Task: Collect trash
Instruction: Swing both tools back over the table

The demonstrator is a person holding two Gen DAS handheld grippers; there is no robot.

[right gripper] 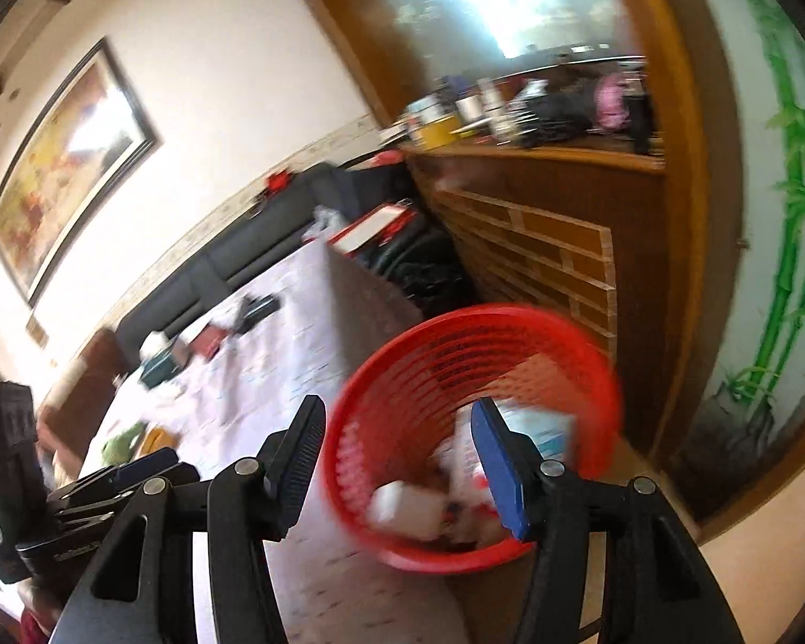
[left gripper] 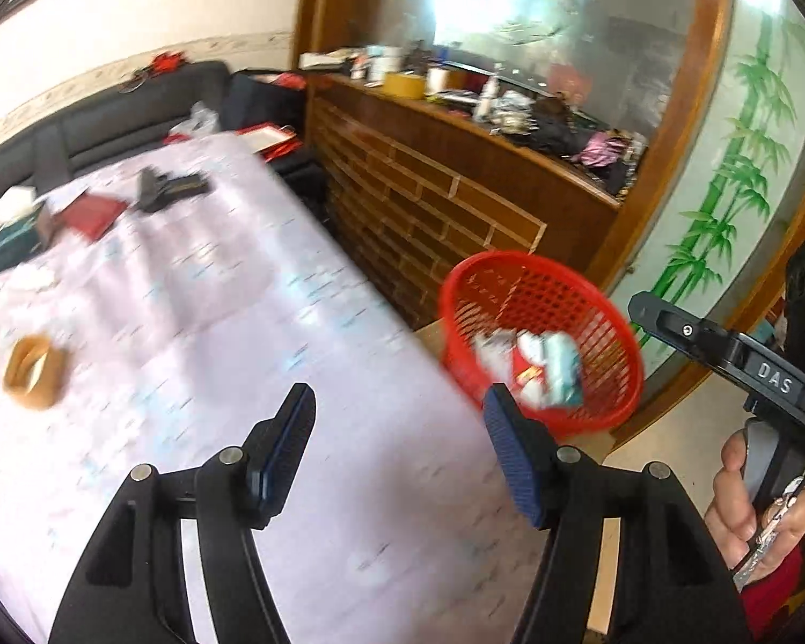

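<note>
Both my hand-held grippers, left (left gripper: 400, 413) and right (right gripper: 397, 432), released and empty; red basket (right gripper: 402, 370) at tabletop (left gripper: 241, 322) edge: nudge risks spilling trash (right gripper: 408, 504)

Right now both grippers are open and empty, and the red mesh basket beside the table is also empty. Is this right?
Not quite. The left gripper and right gripper are open and empty, but the red mesh basket beside the table is not empty: the right wrist view shows crumpled white wrappers and packets at its bottom.
</note>
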